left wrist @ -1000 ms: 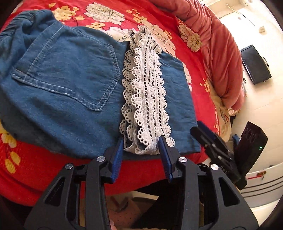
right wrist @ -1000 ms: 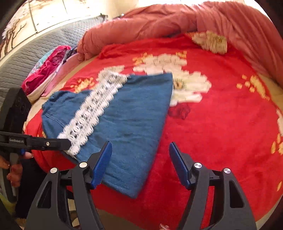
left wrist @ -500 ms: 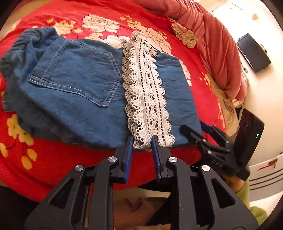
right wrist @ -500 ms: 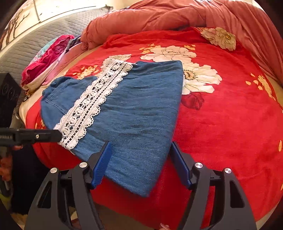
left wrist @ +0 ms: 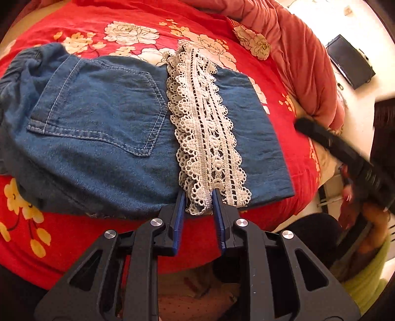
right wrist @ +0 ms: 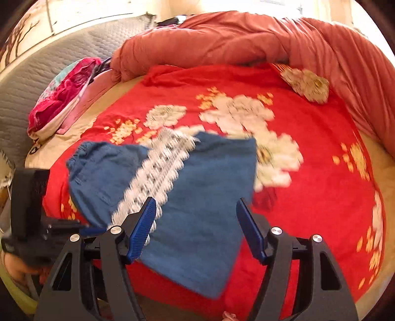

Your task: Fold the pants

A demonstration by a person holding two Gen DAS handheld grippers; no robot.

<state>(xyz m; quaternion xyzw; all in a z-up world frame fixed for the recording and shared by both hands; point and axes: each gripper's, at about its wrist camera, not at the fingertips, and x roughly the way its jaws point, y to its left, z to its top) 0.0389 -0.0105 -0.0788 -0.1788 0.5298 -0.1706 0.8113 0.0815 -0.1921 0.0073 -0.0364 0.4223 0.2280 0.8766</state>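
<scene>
Blue denim pants (left wrist: 103,128) with a white lace strip (left wrist: 207,133) lie folded on the red floral bedspread (left wrist: 138,14). My left gripper (left wrist: 197,197) is at the near hem, its jaws closed narrowly on the end of the lace strip. In the right wrist view the pants (right wrist: 197,197) lie in the middle, blurred by motion. My right gripper (right wrist: 196,210) is open, held above the near part of the pants with nothing in it. It also shows at the right of the left wrist view (left wrist: 345,153).
A rolled salmon-red quilt (right wrist: 246,42) lies along the far and right sides of the bed. A pink pillow (right wrist: 61,98) rests by the grey headboard (right wrist: 29,74). The bed edge is just below both grippers. A black device (left wrist: 350,61) lies on the floor.
My left gripper narrowed from open onto the lace end. My right gripper pulled back and rose from the pants' hem, staying open.
</scene>
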